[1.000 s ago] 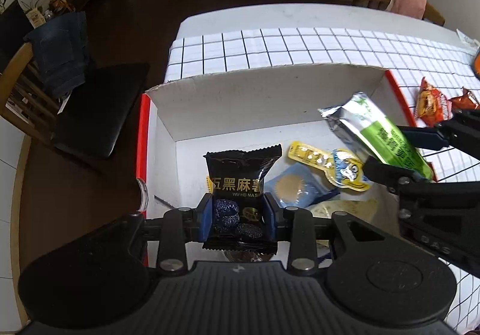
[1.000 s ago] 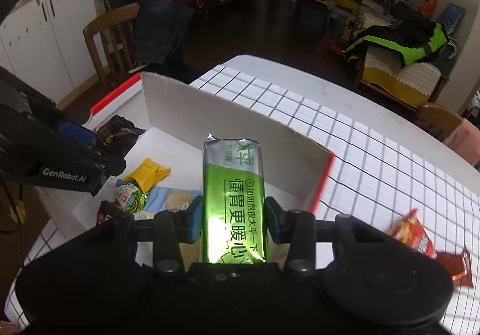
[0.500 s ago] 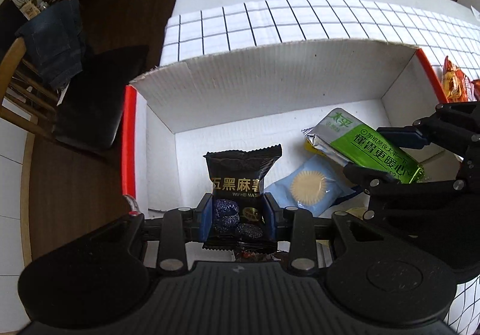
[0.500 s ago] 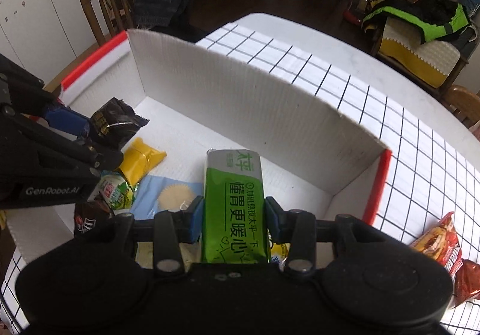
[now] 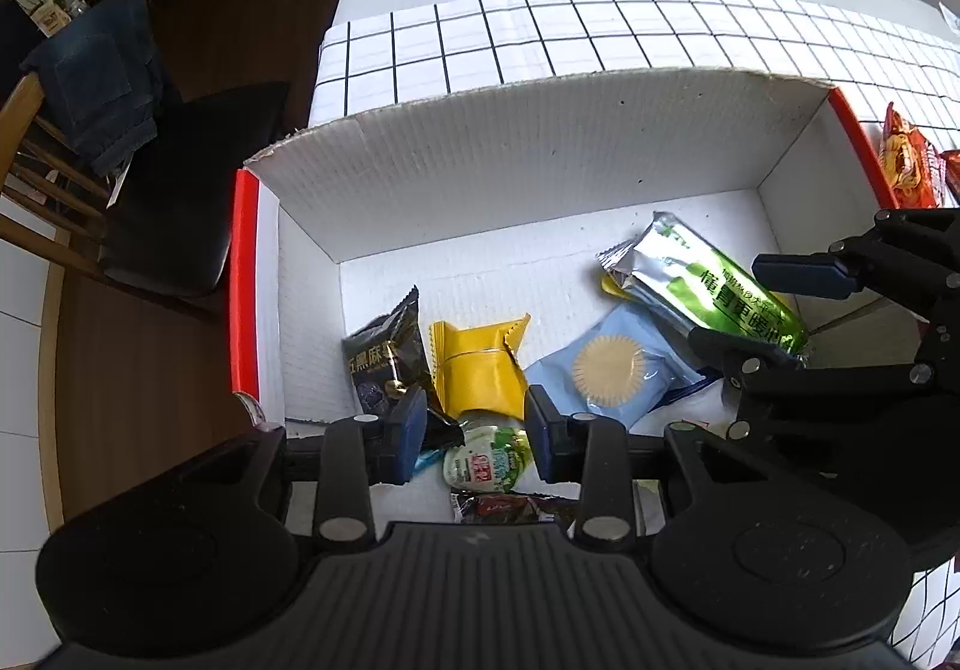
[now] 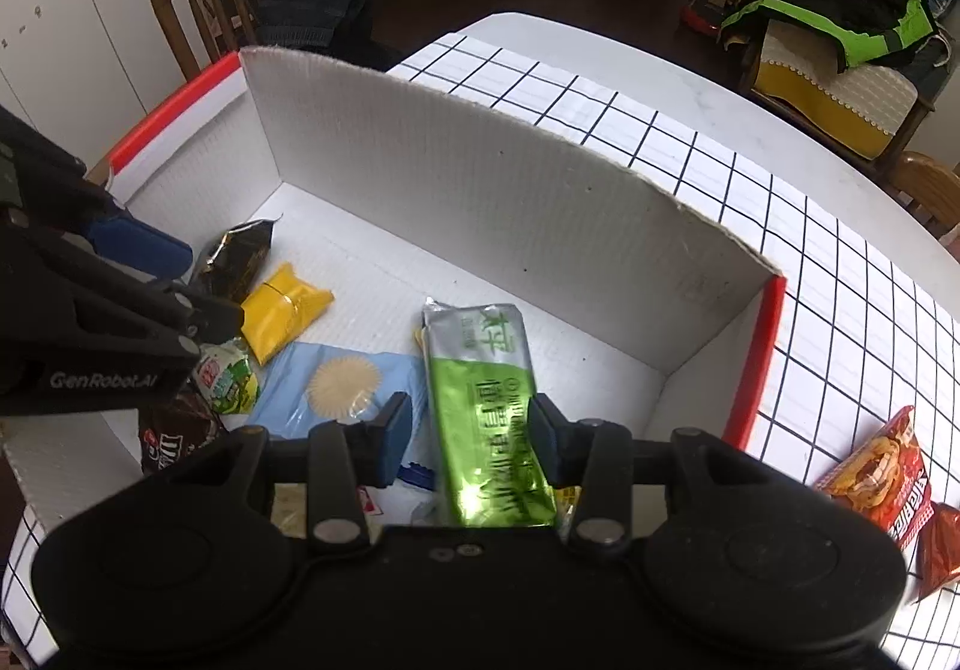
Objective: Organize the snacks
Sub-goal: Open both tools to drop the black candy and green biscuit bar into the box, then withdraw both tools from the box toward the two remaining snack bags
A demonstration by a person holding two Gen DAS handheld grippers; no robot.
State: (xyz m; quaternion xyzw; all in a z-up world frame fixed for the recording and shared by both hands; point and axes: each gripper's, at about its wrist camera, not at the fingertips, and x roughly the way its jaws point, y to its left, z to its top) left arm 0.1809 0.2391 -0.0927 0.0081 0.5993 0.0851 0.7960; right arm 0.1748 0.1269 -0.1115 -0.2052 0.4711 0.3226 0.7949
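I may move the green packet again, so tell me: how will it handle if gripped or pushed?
The green packet has a glossy foil wrapper, so it will likely be slippery between the pads. It looks flat and slim, so probably light and unlikely to roll. It lies partly on other snacks in the box, so a push may slide it.

Left gripper [image 5: 474,433] at 6 o'clock, jaws apart, nothing pinched. Black sesame packet [image 5: 384,358] lies in the white box [image 5: 540,160] at 8 o'clock, touching the left pad, beside a yellow packet [image 5: 480,370]. Right gripper [image 5: 762,304] at 3 o'clock around the green bar [image 5: 714,280], over a blue cake packet [image 5: 612,370].
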